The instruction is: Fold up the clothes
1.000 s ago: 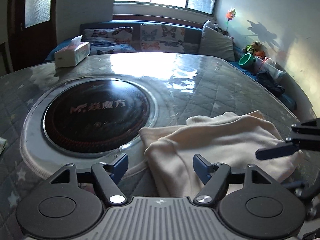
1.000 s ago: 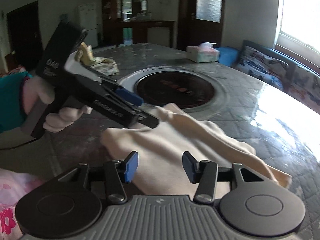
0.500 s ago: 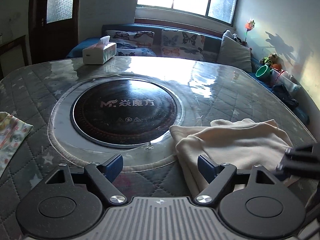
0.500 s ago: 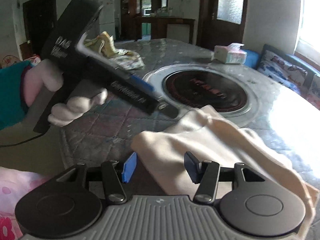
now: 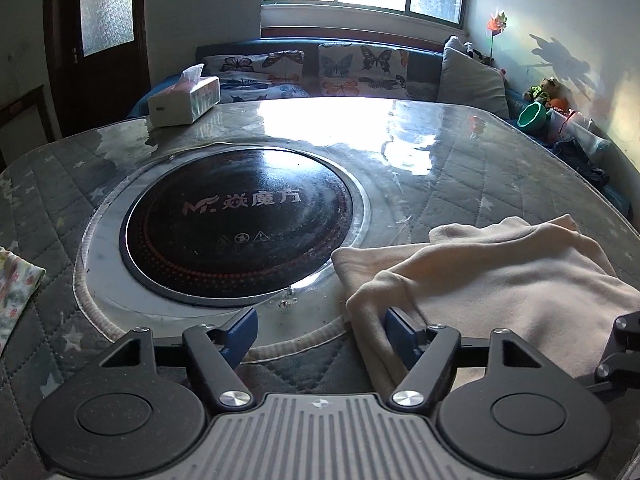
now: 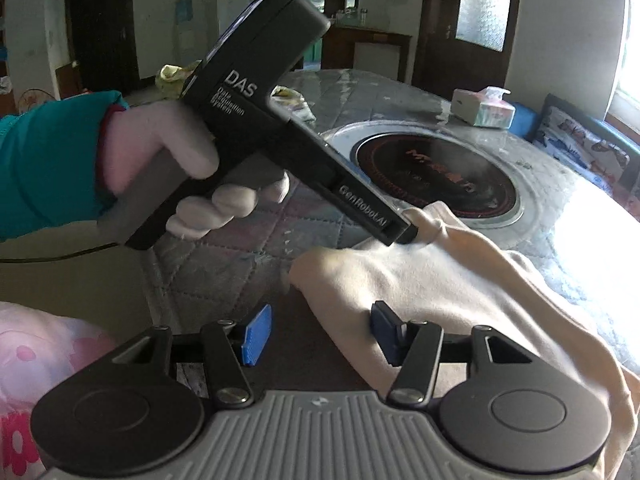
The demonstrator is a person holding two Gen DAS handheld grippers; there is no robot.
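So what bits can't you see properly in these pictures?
- Left tool tip: in the right wrist view its own black body hides it where it meets the cream garment.
- Garment's near edge: hidden behind the tool bodies in both views.
- Floral cloth: cut off by the left wrist view's edge.
- Tissue box print: too small.

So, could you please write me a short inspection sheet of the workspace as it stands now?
Surface: quilted table cover under clear film, round black cooktop inset.
Job's things: cream garment partly folded at the near edge.
Clutter: tissue box; floral cloth at the left edge.
Grippers: left gripper open, tips at the garment; right gripper open.
Cables: thin black cable below the sleeve.
Surroundings: sofa cushions, window, doors.
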